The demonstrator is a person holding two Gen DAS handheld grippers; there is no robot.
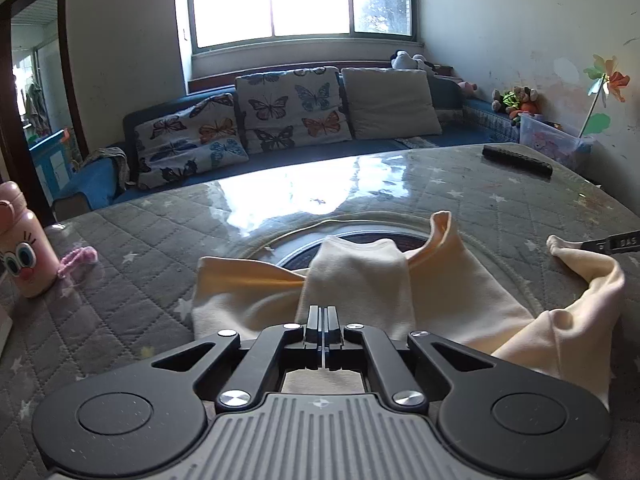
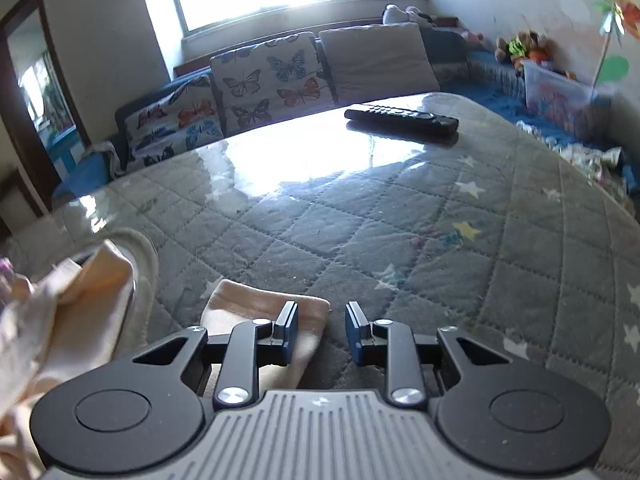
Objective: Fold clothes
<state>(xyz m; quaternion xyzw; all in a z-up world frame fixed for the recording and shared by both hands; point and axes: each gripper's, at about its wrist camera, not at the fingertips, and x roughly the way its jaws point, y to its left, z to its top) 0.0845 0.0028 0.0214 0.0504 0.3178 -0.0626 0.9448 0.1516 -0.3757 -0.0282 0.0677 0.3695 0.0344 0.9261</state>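
A cream garment (image 1: 448,292) lies partly folded on the grey quilted table cover (image 1: 140,240). My left gripper (image 1: 324,314) is shut over a folded sleeve flap (image 1: 356,276) at the garment's near edge; whether cloth is pinched between the pads is hidden. In the right wrist view my right gripper (image 2: 321,320) is open, low over the table, with its left finger (image 2: 288,324) resting above a cream sleeve end (image 2: 256,308). The rest of the garment (image 2: 60,320) bunches at the left. The right gripper's tip shows at the far right of the left wrist view (image 1: 612,243), beside a sleeve end (image 1: 560,246).
A black remote (image 2: 400,118) lies at the table's far side. A pink bottle (image 1: 20,248) and a pink fuzzy item (image 1: 78,260) stand at the left. A sofa with butterfly cushions (image 1: 288,108) sits behind. A plastic toy box (image 2: 560,92) is at the right.
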